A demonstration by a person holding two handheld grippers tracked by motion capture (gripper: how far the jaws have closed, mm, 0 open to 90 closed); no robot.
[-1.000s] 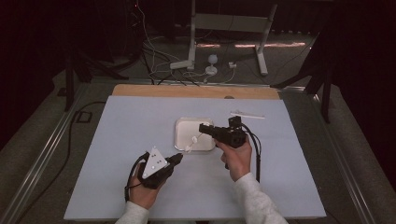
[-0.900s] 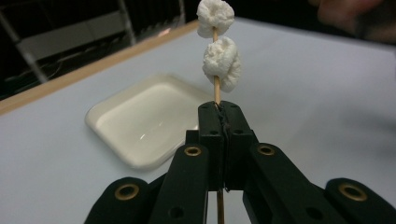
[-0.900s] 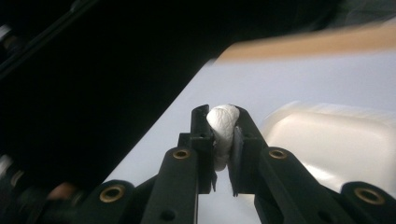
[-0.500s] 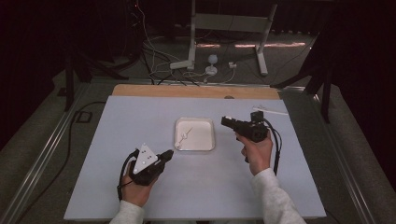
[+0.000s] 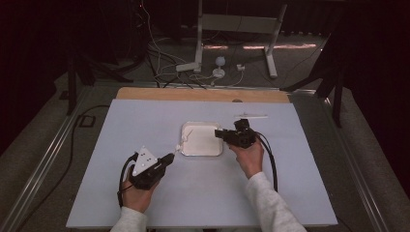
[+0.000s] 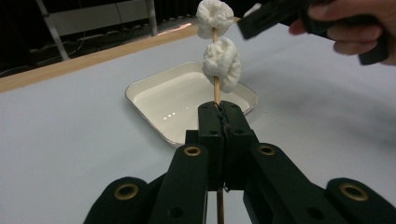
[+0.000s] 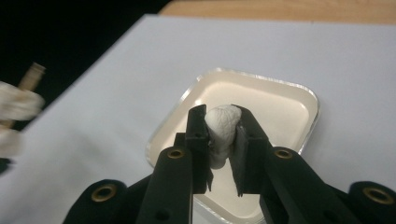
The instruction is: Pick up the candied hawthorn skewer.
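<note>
1. Your left tool [image 6: 219,112] is fully closed on a thin wooden skewer [image 6: 216,88], which stands up between the pads and points toward the white tray [image 6: 154,79].
2. Two white marshmallow pieces [image 6: 222,63] already sit on the skewer — one near the tip, one a little lower. So I judge that part of the threading is done, and bare stick remains between the lower piece and the pads.
3. In the high view the left tool [image 5: 167,158] rests low over the bench [image 5: 145,116], just beside the near left corner of the tray [image 5: 218,152], and the skewer tip reaches over that corner.
4. Your right tool [image 7: 220,126] pinches a third marshmallow piece [image 7: 223,128]. The jaws are only slightly apart, as wide as the soft piece between them, and they have just been opening a little while the piece stays there.
5. This piece hangs above the inside of the tray [image 7: 308,121], which looks otherwise bare.
6. What is left, in my judgement — to bring this piece to the skewer tip and push it on. In the high view the right tool [image 5: 218,134] is over the right side of the tray, near the skewer tip but apart from it.
</note>
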